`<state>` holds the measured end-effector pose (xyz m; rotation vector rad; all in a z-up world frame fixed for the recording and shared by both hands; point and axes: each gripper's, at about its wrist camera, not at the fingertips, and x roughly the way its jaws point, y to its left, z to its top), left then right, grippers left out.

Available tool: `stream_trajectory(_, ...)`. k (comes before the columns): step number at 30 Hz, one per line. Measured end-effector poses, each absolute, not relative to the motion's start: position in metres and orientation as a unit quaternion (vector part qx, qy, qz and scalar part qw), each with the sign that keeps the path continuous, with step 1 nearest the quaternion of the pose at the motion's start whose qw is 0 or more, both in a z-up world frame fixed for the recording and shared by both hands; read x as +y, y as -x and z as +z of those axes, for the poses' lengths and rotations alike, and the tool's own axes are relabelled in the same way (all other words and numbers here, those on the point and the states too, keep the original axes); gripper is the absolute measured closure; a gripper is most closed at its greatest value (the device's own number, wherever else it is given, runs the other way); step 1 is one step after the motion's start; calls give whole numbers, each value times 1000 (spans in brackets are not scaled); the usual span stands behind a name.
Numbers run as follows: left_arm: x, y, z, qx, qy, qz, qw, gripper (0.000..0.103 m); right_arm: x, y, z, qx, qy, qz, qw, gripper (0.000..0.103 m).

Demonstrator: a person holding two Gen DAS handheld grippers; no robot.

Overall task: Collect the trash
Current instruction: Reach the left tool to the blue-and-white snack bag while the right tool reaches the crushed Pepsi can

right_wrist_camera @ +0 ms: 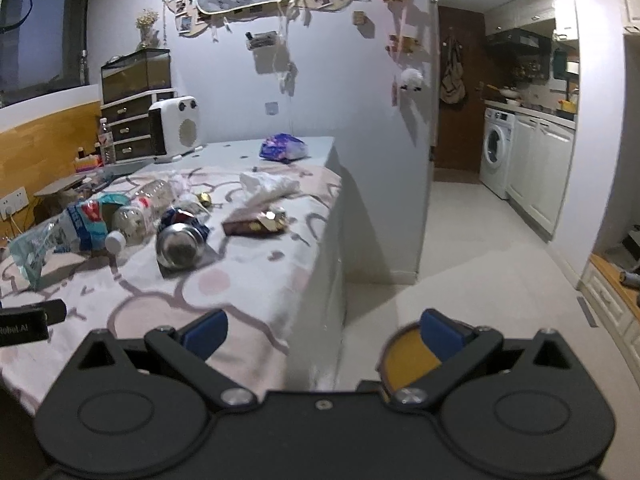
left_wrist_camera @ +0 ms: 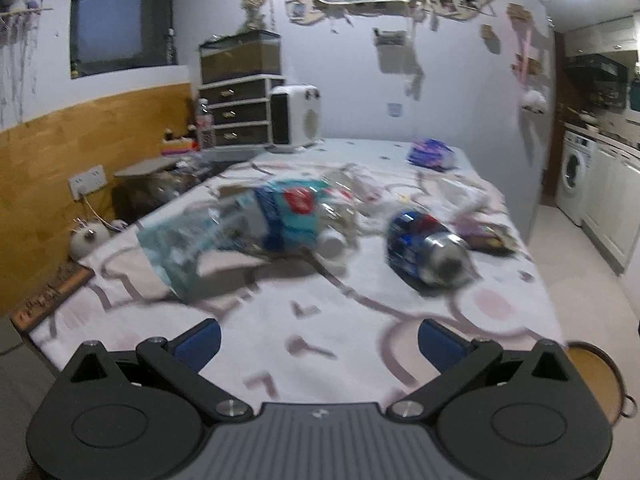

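From where I sit, nothing is collected yet. On the table, left to right: a plastic bag, a bottle, a can, a wrapper. My left gripper hovers short of them, jaws apart, empty. My right gripper is likewise spread, over the table edge, above a yellow bin on the floor.
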<state>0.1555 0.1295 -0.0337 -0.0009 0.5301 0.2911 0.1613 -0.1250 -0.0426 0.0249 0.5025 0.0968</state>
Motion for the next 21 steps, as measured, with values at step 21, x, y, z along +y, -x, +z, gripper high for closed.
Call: stream_trajectory(21, 264, -283, 11, 217, -62, 79, 971, 0, -44, -308, -41, 277, -71, 117, 951, 0)
